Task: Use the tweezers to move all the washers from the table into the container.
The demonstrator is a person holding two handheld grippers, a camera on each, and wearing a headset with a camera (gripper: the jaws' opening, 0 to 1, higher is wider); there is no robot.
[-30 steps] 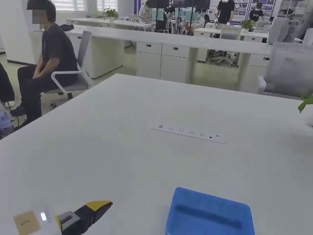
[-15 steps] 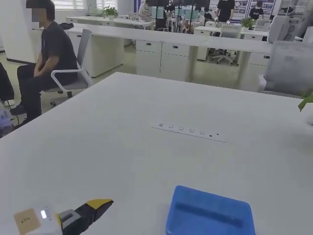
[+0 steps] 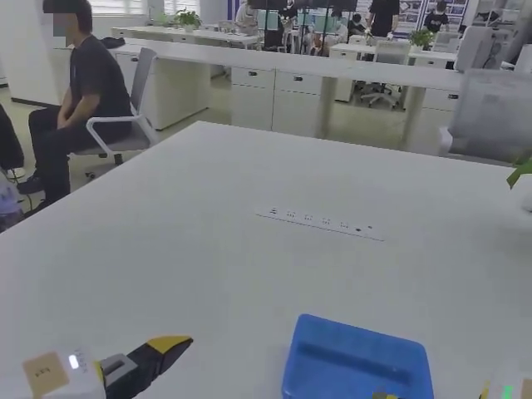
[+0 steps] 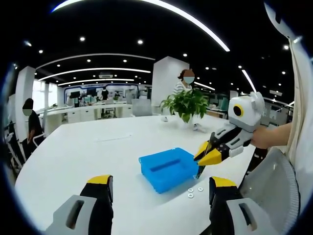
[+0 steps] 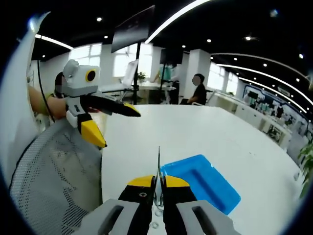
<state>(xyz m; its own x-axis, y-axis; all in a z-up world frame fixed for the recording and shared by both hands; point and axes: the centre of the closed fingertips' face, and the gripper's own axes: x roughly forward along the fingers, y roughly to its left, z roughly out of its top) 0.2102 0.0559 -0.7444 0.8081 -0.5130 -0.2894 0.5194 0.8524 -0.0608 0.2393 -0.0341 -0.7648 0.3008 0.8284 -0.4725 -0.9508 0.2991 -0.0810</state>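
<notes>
The blue container (image 3: 357,362) lies on the white table (image 3: 208,241) near its front edge. In the left gripper view, three small washers (image 4: 194,191) lie on the table just in front of the blue container (image 4: 168,169). My left gripper (image 4: 161,188) is open with nothing between its fingers; its yellow tip (image 3: 166,347) shows at the bottom left of the head view. My right gripper (image 5: 157,183) is shut on the thin tweezers (image 5: 159,164), which point up over the blue container's (image 5: 203,183) near edge. The right gripper (image 4: 220,147) hovers above the washers, tweezers pointing down.
A white power strip (image 3: 320,223) is set into the table's middle. A potted plant (image 4: 186,105) stands at the table's far side. A mesh chair back (image 5: 54,176) is close behind the grippers. A person (image 3: 79,91) sits on a chair at the left.
The head camera has tilted slightly. A bit of the right gripper has come into the bottom right corner of the head view. The left gripper has stayed put.
</notes>
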